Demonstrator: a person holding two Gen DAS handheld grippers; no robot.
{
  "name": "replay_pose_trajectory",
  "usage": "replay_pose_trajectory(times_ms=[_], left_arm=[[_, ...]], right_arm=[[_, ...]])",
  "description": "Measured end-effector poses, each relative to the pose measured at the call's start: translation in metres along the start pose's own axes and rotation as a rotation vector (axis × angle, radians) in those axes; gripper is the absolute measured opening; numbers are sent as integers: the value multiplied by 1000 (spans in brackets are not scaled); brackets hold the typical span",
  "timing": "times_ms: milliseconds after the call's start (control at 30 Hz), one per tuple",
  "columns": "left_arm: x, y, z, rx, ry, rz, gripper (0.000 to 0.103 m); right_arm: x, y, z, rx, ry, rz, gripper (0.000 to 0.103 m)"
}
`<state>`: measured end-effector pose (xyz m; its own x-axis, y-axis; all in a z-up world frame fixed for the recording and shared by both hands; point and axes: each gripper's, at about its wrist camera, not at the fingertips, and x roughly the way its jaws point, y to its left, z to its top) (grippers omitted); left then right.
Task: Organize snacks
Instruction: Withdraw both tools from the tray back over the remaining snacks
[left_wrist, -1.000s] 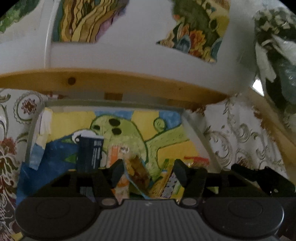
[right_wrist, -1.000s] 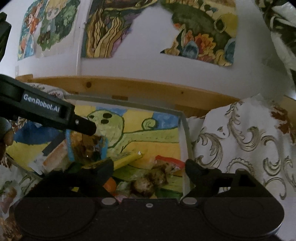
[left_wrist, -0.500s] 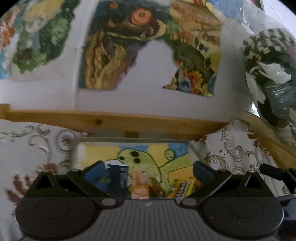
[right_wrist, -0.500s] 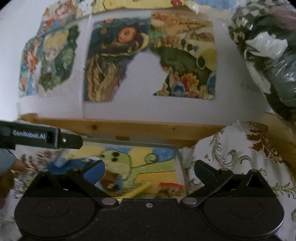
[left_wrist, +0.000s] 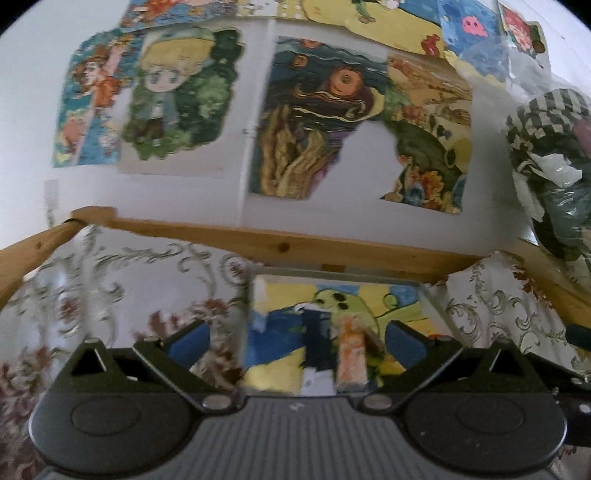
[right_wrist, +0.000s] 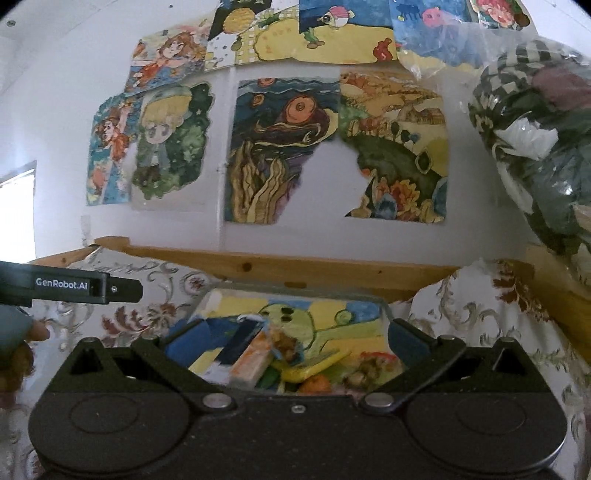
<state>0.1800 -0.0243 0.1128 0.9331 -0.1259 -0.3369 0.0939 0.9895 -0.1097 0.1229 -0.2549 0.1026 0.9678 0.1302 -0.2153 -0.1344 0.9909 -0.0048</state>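
Note:
A shallow grey tray (left_wrist: 332, 275) lined with a child's drawing of a green creature holds the snacks. In the left wrist view a dark blue packet (left_wrist: 317, 332) and an orange packet (left_wrist: 351, 354) lie inside it. My left gripper (left_wrist: 297, 341) is open and empty, held back from the tray's left part. The right wrist view shows the tray (right_wrist: 295, 290) with the dark blue packet (right_wrist: 240, 343), the orange packet (right_wrist: 251, 363), a yellow packet (right_wrist: 314, 365) and a brownish packet (right_wrist: 373, 363). My right gripper (right_wrist: 295, 341) is open and empty in front of them.
The tray sits on a floral cloth (right_wrist: 480, 325) against a wooden rail (right_wrist: 295, 266) and a white wall with drawings. A bulging plastic bag (right_wrist: 535, 147) hangs at the right. A finger of the left gripper (right_wrist: 85, 288) and a hand (right_wrist: 33, 332) show at the left.
The left gripper opened and let go of a snack packet in the tray. Both grippers then drew back and tilted upward, so the wall fills more of each view.

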Motion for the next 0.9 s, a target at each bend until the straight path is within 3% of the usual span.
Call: replay_pose_trajectory(times_ms=[467,900], left_arm=[[-56,32,-65,6,76,38,103],[-67,39,-117,15,205,59,103]], right_arm=[[-45,30,-52,-23,119,39,102],[-53,36,-103,30,287,4,102]])
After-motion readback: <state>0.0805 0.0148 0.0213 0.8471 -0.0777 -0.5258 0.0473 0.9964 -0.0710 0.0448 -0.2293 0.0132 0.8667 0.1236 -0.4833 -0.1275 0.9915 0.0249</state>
